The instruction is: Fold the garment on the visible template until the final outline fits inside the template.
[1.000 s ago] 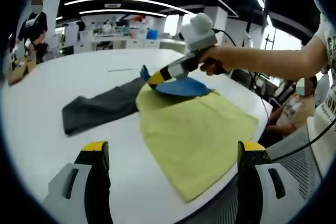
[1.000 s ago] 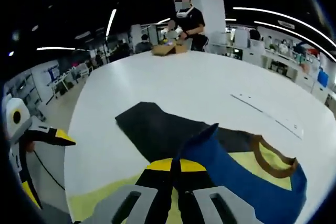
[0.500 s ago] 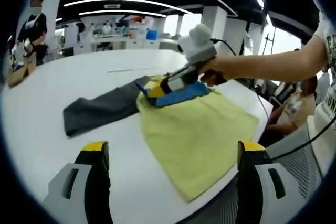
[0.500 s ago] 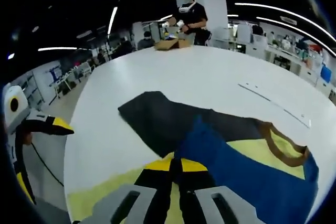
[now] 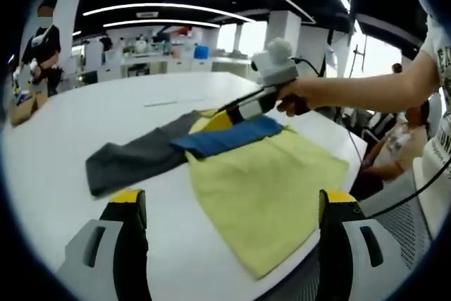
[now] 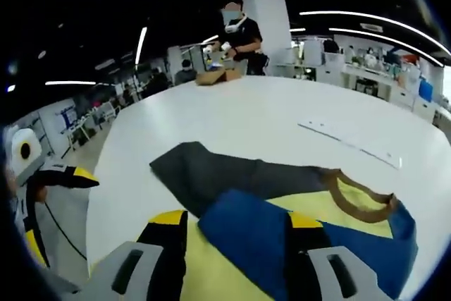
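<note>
A garment lies flat on the white table [image 5: 63, 139]. It has a yellow body [image 5: 268, 181], a grey sleeve [image 5: 134, 160] stretched out to the left and a blue sleeve [image 5: 225, 137] folded across the upper part of the body. My right gripper [image 5: 224, 116], held by a hand, hovers low over the blue sleeve near the collar. In the right gripper view my right gripper [image 6: 236, 220] stands open, with the blue sleeve [image 6: 261, 237] lying loose between the jaws and the brown collar [image 6: 356, 199] to the right. My left gripper [image 5: 232, 197] is open at the near table edge, holding nothing.
A thin strip [image 5: 161, 103] lies on the table beyond the garment. At the far end a person [image 6: 236, 29] stands by a cardboard box [image 6: 218, 75]. Another person [image 5: 394, 139] sits off the right edge, near a mesh chair [image 5: 416, 223]. My left gripper [image 6: 63, 174] shows at left.
The right gripper carried the blue sleeve over the yellow body toward the grey sleeve, laid it flat and opened, letting it go. The left gripper stayed put.
</note>
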`<action>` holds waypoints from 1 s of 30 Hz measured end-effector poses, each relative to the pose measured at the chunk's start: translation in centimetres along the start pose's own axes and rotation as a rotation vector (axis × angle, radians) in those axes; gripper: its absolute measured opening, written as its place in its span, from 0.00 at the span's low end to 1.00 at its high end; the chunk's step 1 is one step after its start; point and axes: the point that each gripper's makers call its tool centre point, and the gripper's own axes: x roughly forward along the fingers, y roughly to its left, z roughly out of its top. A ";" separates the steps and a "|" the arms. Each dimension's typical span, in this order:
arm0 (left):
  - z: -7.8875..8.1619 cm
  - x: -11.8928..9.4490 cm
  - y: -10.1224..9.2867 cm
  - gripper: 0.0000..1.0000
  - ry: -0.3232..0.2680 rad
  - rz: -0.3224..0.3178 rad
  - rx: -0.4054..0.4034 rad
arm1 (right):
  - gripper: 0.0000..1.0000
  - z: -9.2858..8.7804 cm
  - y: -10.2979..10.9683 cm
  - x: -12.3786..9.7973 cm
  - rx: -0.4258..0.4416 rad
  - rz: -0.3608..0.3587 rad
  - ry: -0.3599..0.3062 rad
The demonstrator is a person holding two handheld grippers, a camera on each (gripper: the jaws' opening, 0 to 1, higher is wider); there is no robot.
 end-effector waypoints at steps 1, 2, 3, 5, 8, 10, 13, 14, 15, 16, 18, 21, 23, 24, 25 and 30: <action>0.2 0.0 0.0 0.99 -0.003 -0.003 0.003 | 0.60 0.0 -0.2 -0.3 -0.002 -0.003 -0.003; 0.4 0.1 0.0 0.99 -0.005 -0.003 0.005 | 0.63 0.1 -0.6 -0.7 -0.004 -0.009 -0.010; 0.6 0.1 -0.1 0.99 -0.006 -0.005 0.010 | 0.65 0.1 -0.8 -0.9 -0.003 -0.011 -0.014; 1.0 0.2 -0.1 0.99 -0.009 -0.006 0.017 | 0.67 0.1 -1.3 -1.6 -0.001 -0.017 -0.018; 1.7 0.4 -0.2 0.99 -0.018 -0.013 0.016 | 0.72 -0.1 -2.1 -2.6 -0.002 -0.033 -0.018; 2.2 0.5 -0.2 0.99 -0.027 -0.018 0.014 | 0.74 -0.2 -2.6 -3.2 -0.005 -0.038 -0.019; 2.9 0.9 -0.1 0.99 -0.033 -0.023 0.018 | 0.78 -0.6 -3.5 -4.5 -0.010 -0.054 -0.019; 3.1 1.0 -0.1 0.99 -0.034 -0.026 0.022 | 0.79 -0.7 -3.8 -4.8 -0.011 -0.058 -0.018; 3.3 1.1 0.0 0.99 -0.034 -0.028 0.025 | 0.79 -0.9 -4.2 -5.3 -0.010 -0.065 -0.018; 3.6 1.4 0.0 0.99 -0.036 -0.031 0.030 | 0.80 -1.0 -4.4 -5.6 -0.009 -0.068 -0.018; 4.1 1.8 0.0 0.99 -0.041 -0.039 0.036 | 0.81 -1.4 -5.0 -6.3 -0.007 -0.078 -0.019; 4.8 2.5 0.1 0.99 -0.049 -0.053 0.042 | 0.82 -2.0 -5.7 -7.4 -0.007 -0.091 -0.018; 5.3 3.0 0.2 0.99 -0.057 -0.065 0.048 | 0.82 -2.6 -6.2 -8.1 -0.009 -0.103 -0.016; 5.5 3.2 0.2 0.99 -0.059 -0.069 0.051 | 0.82 -2.8 -6.5 -8.4 -0.010 -0.108 -0.015; 5.7 3.5 0.1 0.99 -0.061 -0.077 0.054 | 0.82 -3.2 -6.8 -8.9 -0.007 -0.114 -0.012; 6.6 4.9 -0.2 0.99 -0.065 -0.109 0.062 | 0.81 -4.6 -8.2 -10.8 0.007 -0.142 -0.009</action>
